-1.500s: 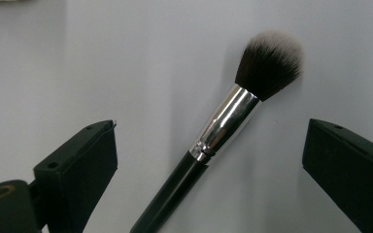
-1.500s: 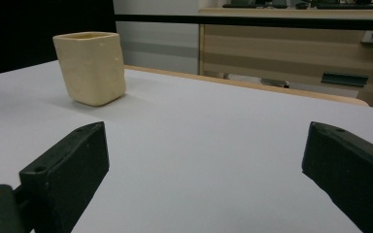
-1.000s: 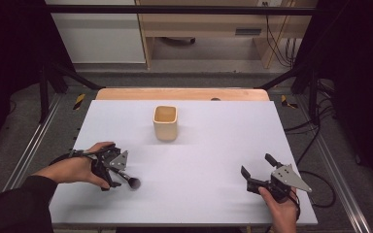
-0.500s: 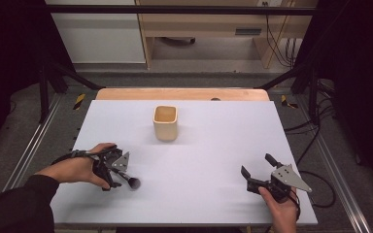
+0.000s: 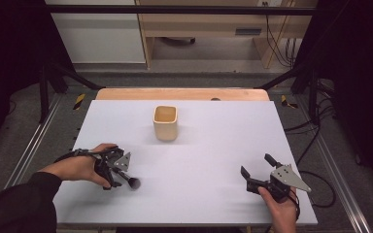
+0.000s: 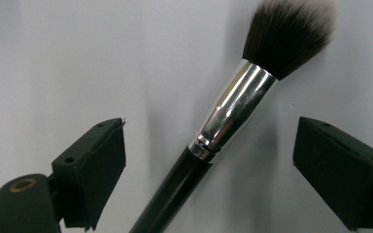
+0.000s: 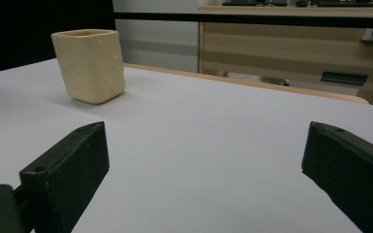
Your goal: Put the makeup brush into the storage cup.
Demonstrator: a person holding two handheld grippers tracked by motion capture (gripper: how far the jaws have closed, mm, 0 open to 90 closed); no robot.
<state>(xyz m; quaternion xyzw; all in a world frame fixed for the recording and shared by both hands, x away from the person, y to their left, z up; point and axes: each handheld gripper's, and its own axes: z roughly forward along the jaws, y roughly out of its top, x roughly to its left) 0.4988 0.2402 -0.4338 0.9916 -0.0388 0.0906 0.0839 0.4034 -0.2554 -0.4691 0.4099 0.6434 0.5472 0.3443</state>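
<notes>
- The left gripper is standing wide open around the makeup brush, which is lying on the table near its 7 o'clock edge (jaws not touching it).
- The right gripper is waiting wide open and empty at 5 o'clock, with bare surface between it and the beige cup at 12 o'clock.

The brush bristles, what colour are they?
The bristles are dark brown with whitish tips, clearest in the left gripper view.
</notes>
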